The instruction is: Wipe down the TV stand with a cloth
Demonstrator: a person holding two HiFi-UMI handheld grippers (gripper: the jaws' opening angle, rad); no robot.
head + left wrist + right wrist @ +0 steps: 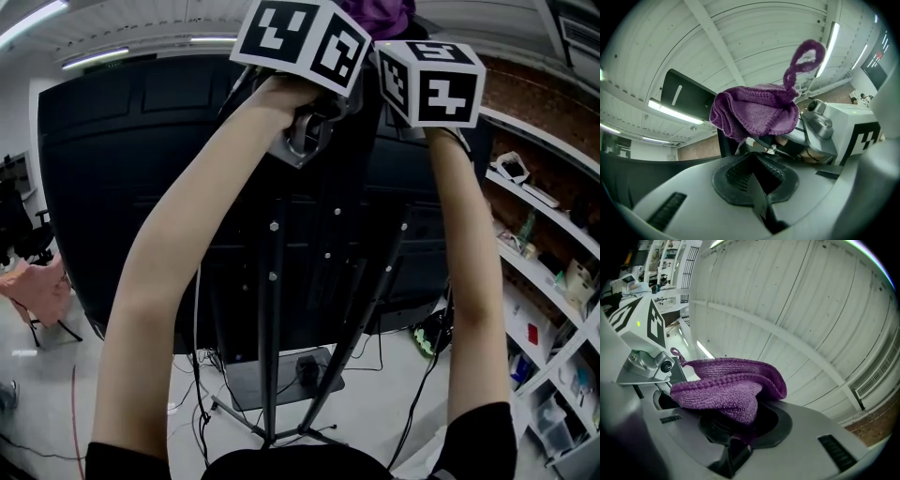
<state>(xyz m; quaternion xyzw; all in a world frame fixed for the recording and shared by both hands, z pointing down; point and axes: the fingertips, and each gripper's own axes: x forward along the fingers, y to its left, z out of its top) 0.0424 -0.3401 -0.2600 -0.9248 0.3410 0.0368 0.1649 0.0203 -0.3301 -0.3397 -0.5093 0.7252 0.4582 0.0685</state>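
The left gripper point(754, 180) has its dark ribbed pads drawn together with nothing between them. Just past its tips, at 12 o'clock in the left gripper view, hangs the purple terry cloth point(754, 112). The cloth is folded into a soft bundle with a stitched hem, and its thin purple hanging loop point(789, 79) curls up toward 1 o'clock. The right gripper point(736, 437) is clamped on a lower fold of that cloth. The rest of the cloth billows over the pads in two thick nubbly layers, spreading from 9 to 2 o'clock against the white ribbed ceiling point(811, 310). In the head view both bare arms are raised, and the two marker cubes sit side by side at 12 o'clock with a scrap of the cloth showing above them at the top edge. Behind the arms is a large black flat screen point(122, 187). Below it, toward 6 o'clock, the black metal TV stand point(273, 309) spreads its slanted legs on the pale floor. White wall shelves point(539, 272) holding small items run along 3 to 5 o'clock.
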